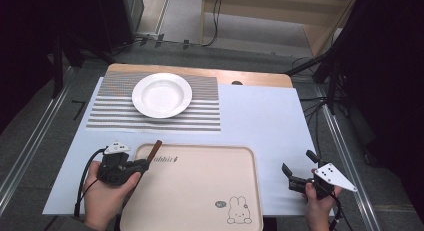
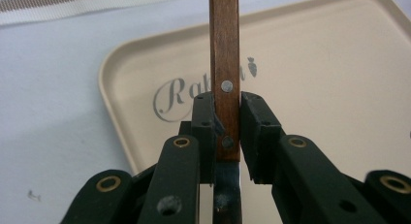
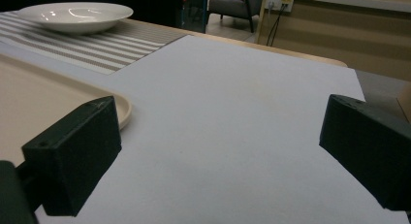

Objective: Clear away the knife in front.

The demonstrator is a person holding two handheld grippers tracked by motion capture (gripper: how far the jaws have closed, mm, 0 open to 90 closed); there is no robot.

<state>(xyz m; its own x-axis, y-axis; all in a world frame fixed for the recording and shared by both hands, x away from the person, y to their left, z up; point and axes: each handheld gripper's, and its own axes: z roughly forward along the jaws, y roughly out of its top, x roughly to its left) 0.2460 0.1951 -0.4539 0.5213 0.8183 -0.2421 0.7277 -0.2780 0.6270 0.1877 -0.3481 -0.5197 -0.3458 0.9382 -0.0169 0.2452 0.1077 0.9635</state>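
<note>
A brown wooden handle [image 2: 224,64] is showing two silver rivets between black jaws. The tray [image 1: 200,191] under it is looking beige, carrying grey script and a rabbit drawing [image 1: 238,210]. Beyond the tray, a white plate [image 1: 161,94] is sitting on a mat [image 1: 200,111] striped grey and white, possibly brownish.

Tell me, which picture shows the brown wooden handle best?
The left gripper view: the wooden handle fills the middle, rivets clear, pinched between the left gripper jaws. The high view shows it as a small brown stick over the tray corner.

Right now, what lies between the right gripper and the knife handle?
In the high view, the beige tray lies between the right gripper and the knife handle clamped in the left gripper.
</note>
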